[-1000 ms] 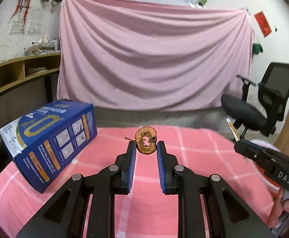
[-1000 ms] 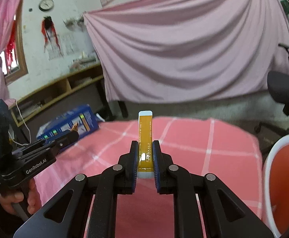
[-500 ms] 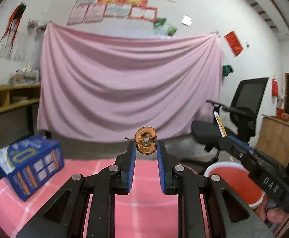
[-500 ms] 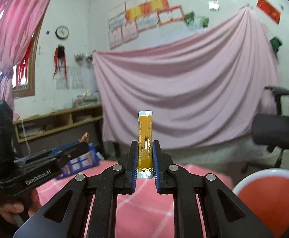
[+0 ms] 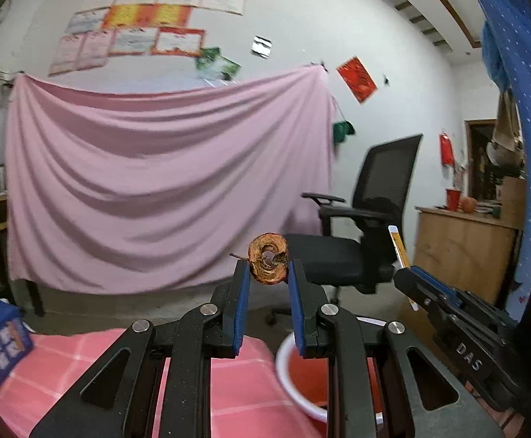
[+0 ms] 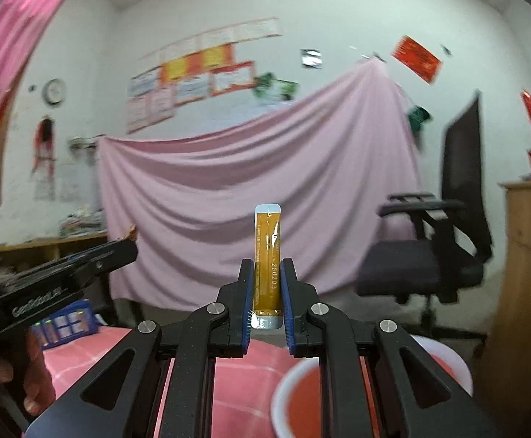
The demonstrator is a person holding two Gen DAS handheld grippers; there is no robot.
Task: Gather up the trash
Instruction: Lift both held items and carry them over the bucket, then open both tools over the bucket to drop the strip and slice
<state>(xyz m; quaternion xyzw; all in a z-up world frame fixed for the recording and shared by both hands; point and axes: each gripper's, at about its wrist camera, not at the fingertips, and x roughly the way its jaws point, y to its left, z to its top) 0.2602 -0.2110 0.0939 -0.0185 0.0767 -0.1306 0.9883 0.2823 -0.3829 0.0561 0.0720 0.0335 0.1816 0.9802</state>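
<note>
Both grippers carry trash toward the bin. The left gripper [image 5: 267,273] clenches a dried fruit core [image 5: 268,263] between its fingers [image 5: 241,303], held level above the near edge of the red bin [image 5: 309,376]. The right gripper [image 6: 267,281] grasps a yellow sachet [image 6: 267,266] upright, with the bin [image 6: 338,394] below and to its right, beside the pink-clothed counter [image 6: 236,376]. To drop cleanly, each load should likely sit over the bin's red interior, clear of the white rim, before the fingers part; tipping downward would help the light sachet fall free.
</note>
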